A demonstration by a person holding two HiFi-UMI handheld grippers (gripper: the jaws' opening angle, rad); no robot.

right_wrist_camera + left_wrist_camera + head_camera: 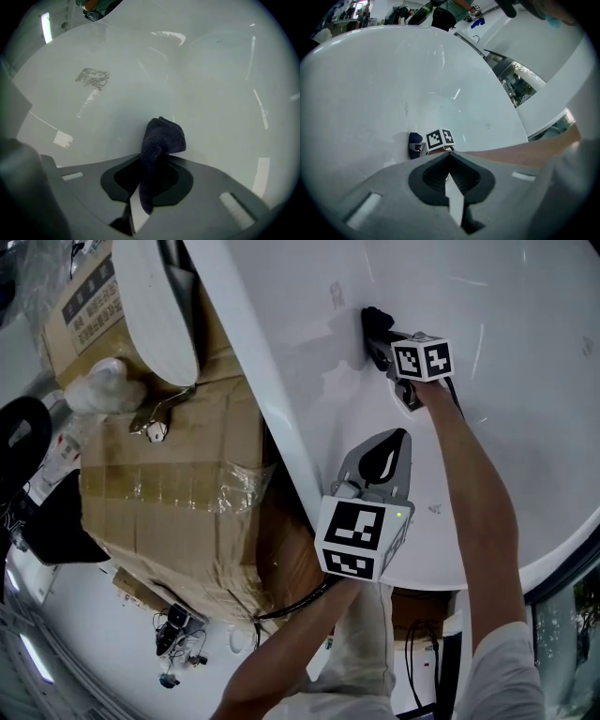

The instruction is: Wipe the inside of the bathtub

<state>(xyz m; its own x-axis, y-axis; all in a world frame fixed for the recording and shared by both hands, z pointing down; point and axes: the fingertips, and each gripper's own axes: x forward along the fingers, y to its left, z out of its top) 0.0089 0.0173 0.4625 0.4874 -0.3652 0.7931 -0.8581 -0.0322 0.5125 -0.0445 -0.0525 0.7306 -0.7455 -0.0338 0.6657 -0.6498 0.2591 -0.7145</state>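
Observation:
The white bathtub (309, 362) fills the upper right of the head view. My right gripper (377, 332) is deep inside it, shut on a dark cloth (371, 319) that presses against the tub's inner wall. In the right gripper view the cloth (164, 138) folds out from between the jaws of the right gripper (157, 158) onto the tub's white surface (211, 84). A grey smudge (93, 78) marks the wall up to the left. My left gripper (382, 457) hovers over the tub rim, shut and holding nothing. The left gripper (450, 155) looks towards the right gripper's marker cube (440, 139).
A large cardboard box (169, 493) wrapped in tape and plastic stands against the tub's left side. A white oval piece (155, 306) leans on top of it. Cables and small items (178, 634) lie on the floor below. A person (445, 14) stands beyond the tub's far rim.

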